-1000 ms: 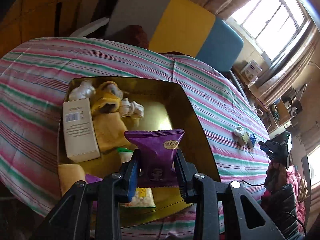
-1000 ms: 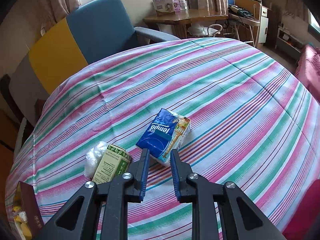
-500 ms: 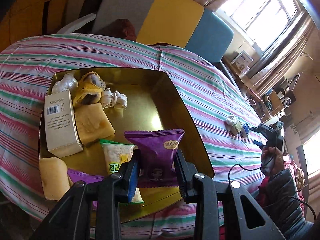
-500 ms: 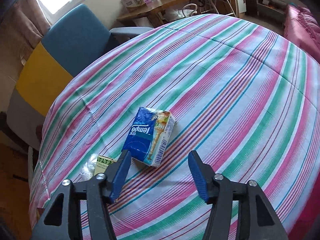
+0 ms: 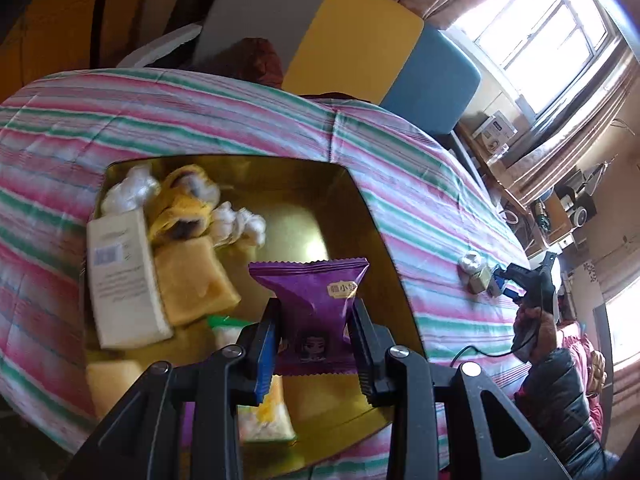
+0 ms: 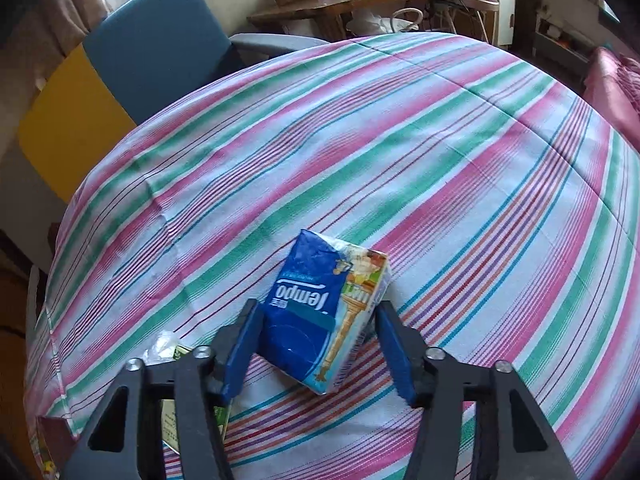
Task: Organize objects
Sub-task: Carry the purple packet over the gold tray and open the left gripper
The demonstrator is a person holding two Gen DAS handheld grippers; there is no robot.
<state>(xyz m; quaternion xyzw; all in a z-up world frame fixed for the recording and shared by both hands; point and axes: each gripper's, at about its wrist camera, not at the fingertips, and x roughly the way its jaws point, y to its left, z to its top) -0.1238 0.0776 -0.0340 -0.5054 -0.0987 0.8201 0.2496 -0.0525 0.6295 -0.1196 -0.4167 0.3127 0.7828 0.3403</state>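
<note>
My left gripper point(image 5: 316, 308) is shut on a purple snack packet point(image 5: 312, 292), held upright above the gold tray point(image 5: 372, 216). In the right wrist view a blue Tempo tissue pack point(image 6: 320, 272) lies on the striped tablecloth point(image 6: 400, 140). My right gripper point(image 6: 318, 312) straddles it, its jaws closing; a thin gap still shows at the right pad. The left wrist view shows that right gripper point(image 5: 508, 280) far off at the table's right side, held by a person's hand point(image 5: 532, 328).
The tray holds a white box point(image 5: 120, 276), yellow cakes point(image 5: 192, 280), a yellow plush point(image 5: 180, 208) and other snack packets. A green box point(image 6: 176, 420) and a clear-wrapped lump point(image 6: 160, 344) sit left of the tissue pack. A blue and yellow chair point(image 6: 160, 48) stands beyond the table.
The right gripper opened wide, came down and forward over the tissue pack, and its jaws have narrowed around it. The left gripper shifted slightly over the tray, still holding the purple packet.
</note>
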